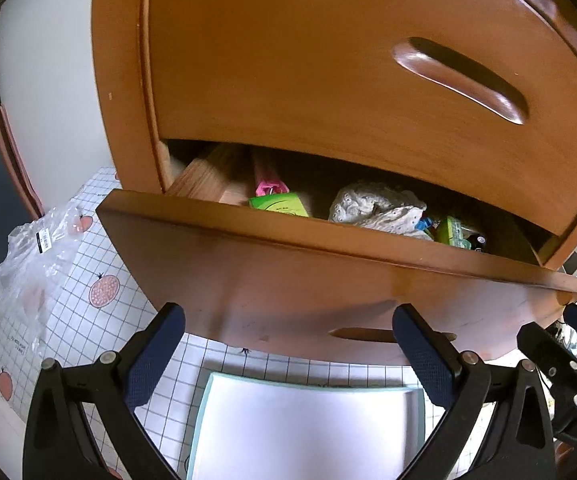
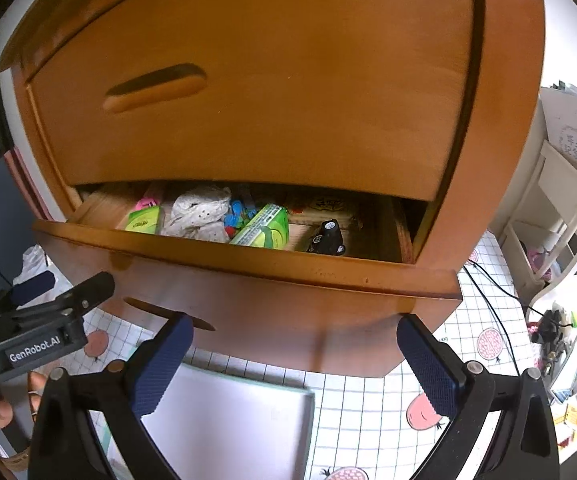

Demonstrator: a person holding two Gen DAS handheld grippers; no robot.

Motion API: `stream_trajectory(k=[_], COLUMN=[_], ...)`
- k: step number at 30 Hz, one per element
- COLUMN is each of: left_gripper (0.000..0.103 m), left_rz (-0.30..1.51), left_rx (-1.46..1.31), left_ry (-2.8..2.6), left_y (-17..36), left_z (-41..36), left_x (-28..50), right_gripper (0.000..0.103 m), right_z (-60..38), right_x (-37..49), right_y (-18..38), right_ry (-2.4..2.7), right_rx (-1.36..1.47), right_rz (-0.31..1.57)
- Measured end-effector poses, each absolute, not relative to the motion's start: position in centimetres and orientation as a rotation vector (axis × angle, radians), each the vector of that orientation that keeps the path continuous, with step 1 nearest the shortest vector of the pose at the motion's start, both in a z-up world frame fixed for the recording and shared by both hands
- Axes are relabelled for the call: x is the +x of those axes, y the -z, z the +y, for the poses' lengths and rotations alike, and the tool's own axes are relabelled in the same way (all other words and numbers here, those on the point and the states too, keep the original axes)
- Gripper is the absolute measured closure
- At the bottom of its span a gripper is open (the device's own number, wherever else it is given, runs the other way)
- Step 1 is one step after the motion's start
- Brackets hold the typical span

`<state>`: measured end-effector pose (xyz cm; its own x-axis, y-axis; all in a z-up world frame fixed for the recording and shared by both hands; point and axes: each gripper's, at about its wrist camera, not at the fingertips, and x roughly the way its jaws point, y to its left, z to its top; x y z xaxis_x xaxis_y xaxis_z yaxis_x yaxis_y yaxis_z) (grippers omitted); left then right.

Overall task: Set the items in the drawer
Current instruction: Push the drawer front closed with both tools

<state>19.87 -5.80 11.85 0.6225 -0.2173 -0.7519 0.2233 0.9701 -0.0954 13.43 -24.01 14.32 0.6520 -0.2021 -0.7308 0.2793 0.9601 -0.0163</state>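
The lower wooden drawer [image 1: 328, 280] [image 2: 248, 292] of a brown cabinet stands partly pulled out. Inside it lie a pink item [image 2: 147, 203], a green box [image 1: 278, 205] [image 2: 143, 221], a white lacy cloth [image 1: 376, 208] [image 2: 200, 212], blue clips [image 2: 238, 214], a green pack [image 2: 266, 230] and a small black object [image 2: 326, 238]. My left gripper [image 1: 288, 356] is open and empty just in front of the drawer front. Beside it, my right gripper [image 2: 296, 364] is also open and holds nothing. The upper drawer [image 1: 348, 60] is closed.
A white tray with a teal rim [image 1: 308, 420] [image 2: 228, 420] lies bare on the gridded fruit-print cloth below the grippers. A clear plastic bag [image 1: 28, 272] sits at the left. Black cables [image 2: 496, 312], a white shelf [image 2: 560, 200] and clutter are at the right.
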Motion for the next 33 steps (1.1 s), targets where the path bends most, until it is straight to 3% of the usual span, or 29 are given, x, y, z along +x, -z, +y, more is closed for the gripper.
stream_trajectory(k=[33], left_gripper=[0.0], left_rz=[0.905], left_rx=[-0.041], left_ry=[0.241], left_y=[-10.0], left_z=[-6.4], left_x=[24.9], right_gripper=[0.0], right_z=[-24.4], right_x=[14.3], right_y=[-13.6], right_ry=[0.296], right_rx=[0.093], right_rz=[0.824])
